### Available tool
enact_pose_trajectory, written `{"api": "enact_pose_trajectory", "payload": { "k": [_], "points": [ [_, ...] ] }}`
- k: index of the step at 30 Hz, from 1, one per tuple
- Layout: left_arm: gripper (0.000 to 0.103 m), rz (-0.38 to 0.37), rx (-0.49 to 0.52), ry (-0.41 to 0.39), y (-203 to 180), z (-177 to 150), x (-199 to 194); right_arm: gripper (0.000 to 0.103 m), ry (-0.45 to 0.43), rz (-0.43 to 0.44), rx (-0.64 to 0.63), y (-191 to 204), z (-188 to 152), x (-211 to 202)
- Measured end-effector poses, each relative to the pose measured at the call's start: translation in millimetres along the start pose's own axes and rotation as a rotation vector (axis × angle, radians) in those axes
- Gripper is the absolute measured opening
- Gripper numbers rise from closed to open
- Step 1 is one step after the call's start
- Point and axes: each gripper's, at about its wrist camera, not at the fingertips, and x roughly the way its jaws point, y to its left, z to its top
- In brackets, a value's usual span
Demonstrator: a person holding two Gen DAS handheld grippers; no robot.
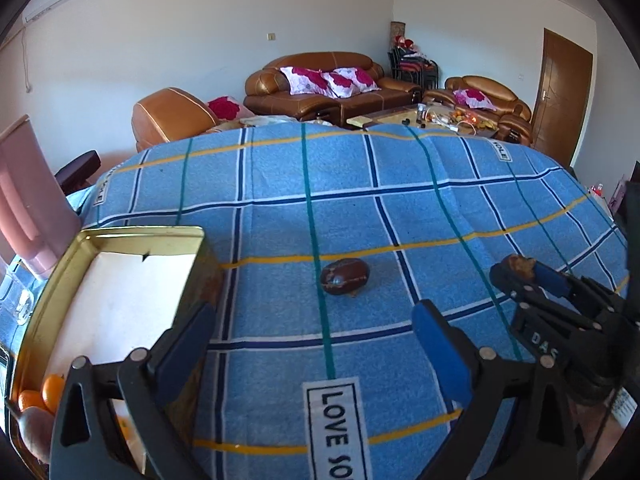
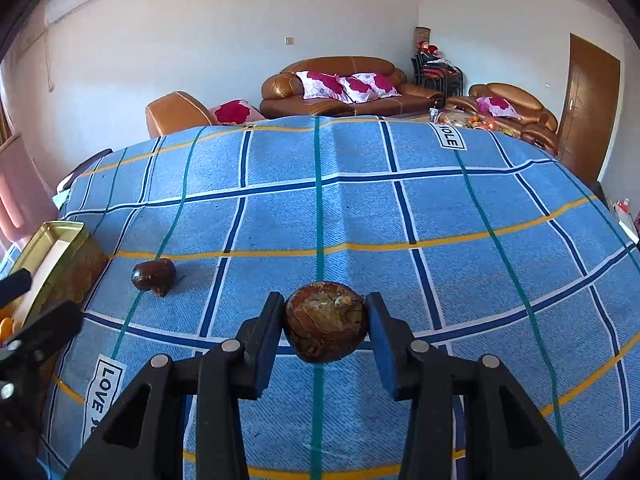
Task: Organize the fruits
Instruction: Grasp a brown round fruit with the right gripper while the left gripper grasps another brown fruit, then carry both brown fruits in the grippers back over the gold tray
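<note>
My right gripper is shut on a round brown fruit and holds it just above the blue checked cloth; it also shows in the left wrist view. A second dark brown fruit lies on the cloth, also seen in the right wrist view. My left gripper is open and empty, beside a gold tin box at the left. The box holds orange fruits in its near corner.
The blue checked cloth covers the whole table. A pink chair stands at the left edge. Brown sofas and a cluttered coffee table are beyond the far edge.
</note>
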Motion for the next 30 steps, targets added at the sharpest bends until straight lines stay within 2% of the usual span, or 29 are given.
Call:
{"api": "enact_pose_trajectory", "payload": {
  "k": [3,8,9,12,14,18,20,22,24,26,30],
  "points": [
    [0.089,-0.014,-0.003,0.043,-8,6,24,0.044,-0.008,0.013,0.039,-11,1,-2],
    [0.086,-0.026,-0.003,0.094,-14,12,53,0.044,-0.012,0.011,0.019,-10,1,-3],
    [0.082,-0.035,-0.008,0.097,-14,12,56,0.044,-0.012,0.011,0.019,-7,0,0],
    [0.080,-0.040,0.000,0.104,-17,14,62,0.044,-0.011,0.007,0.005,-5,1,0],
    [0.074,-0.051,-0.008,0.114,-15,14,66,0.044,-0.011,0.002,-0.014,-1,0,0],
    [0.073,-0.089,-0.044,0.141,-6,10,74,0.044,-0.010,-0.003,-0.037,3,0,0],
    [0.068,-0.097,-0.048,0.139,-5,9,76,0.044,-0.009,-0.007,-0.049,5,0,0],
    [0.057,-0.107,-0.043,0.133,-5,8,75,0.044,-0.006,-0.008,-0.054,6,0,1],
    [0.052,-0.106,-0.044,0.128,-5,8,75,0.044,-0.003,-0.004,-0.054,6,0,2],
    [0.043,-0.117,-0.042,0.123,-4,7,73,0.044,0.000,-0.001,-0.055,6,0,3],
    [0.040,-0.119,-0.021,0.112,-6,4,69,0.044,-0.001,0.006,-0.056,6,0,2]
  ]
}}
